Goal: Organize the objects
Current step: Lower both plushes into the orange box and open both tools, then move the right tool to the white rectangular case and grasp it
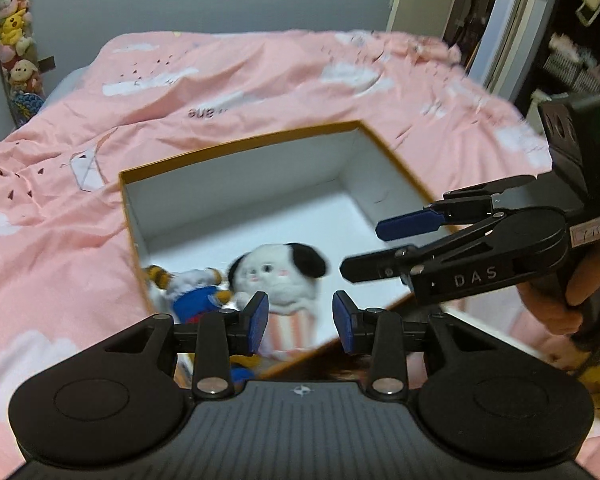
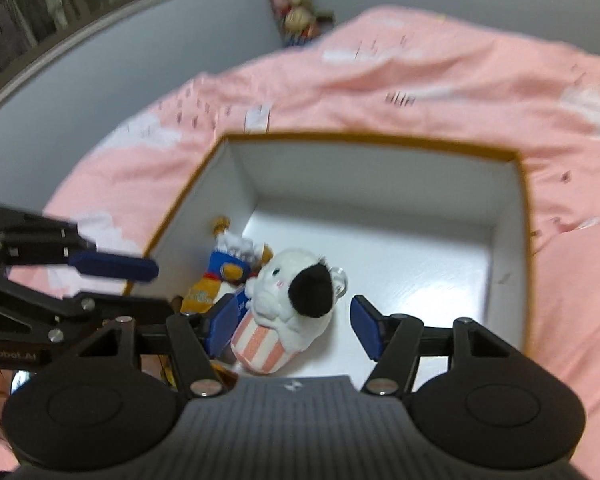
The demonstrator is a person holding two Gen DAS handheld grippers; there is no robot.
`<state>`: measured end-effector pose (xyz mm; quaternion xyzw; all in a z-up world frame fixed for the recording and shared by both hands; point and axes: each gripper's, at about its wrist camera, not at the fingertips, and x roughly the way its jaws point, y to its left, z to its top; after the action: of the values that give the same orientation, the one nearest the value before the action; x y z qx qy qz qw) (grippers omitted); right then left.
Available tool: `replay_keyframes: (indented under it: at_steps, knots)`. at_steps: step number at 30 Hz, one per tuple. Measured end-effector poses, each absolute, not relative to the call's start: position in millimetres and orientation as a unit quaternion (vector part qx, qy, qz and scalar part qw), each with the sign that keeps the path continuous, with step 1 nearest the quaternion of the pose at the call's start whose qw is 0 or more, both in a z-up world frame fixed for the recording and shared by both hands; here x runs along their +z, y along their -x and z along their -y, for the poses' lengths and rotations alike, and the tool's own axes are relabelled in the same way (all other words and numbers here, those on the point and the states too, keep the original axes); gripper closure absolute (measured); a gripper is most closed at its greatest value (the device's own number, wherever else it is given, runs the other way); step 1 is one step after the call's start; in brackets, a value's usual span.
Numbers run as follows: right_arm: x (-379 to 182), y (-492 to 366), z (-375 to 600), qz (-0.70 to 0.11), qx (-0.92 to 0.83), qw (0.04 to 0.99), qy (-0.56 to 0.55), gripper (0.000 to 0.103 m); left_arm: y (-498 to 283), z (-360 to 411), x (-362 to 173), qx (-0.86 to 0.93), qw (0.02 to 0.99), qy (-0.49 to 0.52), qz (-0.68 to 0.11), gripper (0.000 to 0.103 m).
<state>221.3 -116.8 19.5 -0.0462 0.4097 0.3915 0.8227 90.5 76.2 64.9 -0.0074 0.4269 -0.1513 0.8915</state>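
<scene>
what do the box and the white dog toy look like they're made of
Box: likely rigid cardboard, with thin straight walls, matte white inside, an orange-brown rim.
White dog toy: plush fabric, fuzzy and soft-edged, with a striped pink-and-white cloth base.

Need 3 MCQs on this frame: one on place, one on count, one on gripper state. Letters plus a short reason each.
1. Where does the white plush with a black ear lie?
A. on the pink blanket
B. inside the open box
C. in a gripper

2. How many plush toys are in the box?
A. one
B. two
C. four

3. What state is the right gripper in?
A. open, holding nothing
B. shut on the plush
C. shut on the box rim

Answers: 1 B, it rests on the white box floor. 2 B, it lies beside the blue and orange plush. 3 A, the blue pads stand apart, clear of the toy.
</scene>
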Motion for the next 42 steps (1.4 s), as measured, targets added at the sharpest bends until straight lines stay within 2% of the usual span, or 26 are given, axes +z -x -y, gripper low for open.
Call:
replay_keyframes:
  at_steps: [4,9,15,18,22,24,26,32,38,42]
  knots:
    - [30.4,-196.7,144.6,-0.386,0.368,0.844,0.051,0.039,-68.1,-61.9,65.9,-0.179,0.894,0.007,-0.41,0.06]
    - [24.0,-167.7,181.2,-0.398,0.328,0.855,0.053,0.039,-41.9,-34.2,50.2,-0.205,0.881,-0.031,-0.426,0.06]
    - [-1.9,-137.6,207.0,-0.44,0.281,0.851,0.048,0.039,-35.8,-25.6,15.9,-0.205,0.854,0.042,-0.476,0.056]
    - [-13.6,-122.4,208.0,-0.455,0.274,0.844,0.066,0.049,-27.5,-8.4,6.9,-0.21,0.849,-0.02,-0.485,0.056]
    - [-20.0,-104.4,213.1,-0.459,0.247,0.847,0.101,0.05,-13.0,12.2,-4.1,-0.219,0.839,-0.11,-0.486,0.056]
    - [-18.6,-99.4,219.4,-0.459,0.24,0.85,0.097,0.048,-9.2,18.3,-8.1,-0.227,0.832,-0.135,-0.489,0.053]
    - [-16.4,-93.7,227.1,-0.46,0.232,0.852,0.095,0.037,-6.4,23.8,-11.9,-0.238,0.824,-0.156,-0.491,0.05]
    - [-18.0,-82.0,235.2,-0.476,0.23,0.841,0.115,0.027,4.9,41.1,-23.2,-0.252,0.813,-0.23,-0.472,0.038]
    - [-29.5,-74.3,231.2,-0.487,0.241,0.827,0.143,0.027,2.0,53.7,-33.0,-0.258,0.814,-0.263,-0.45,0.037]
    - [-35.5,-77.2,230.0,-0.486,0.24,0.83,0.135,0.034,-0.2,52.1,-31.1,-0.252,0.826,-0.247,-0.439,0.041]
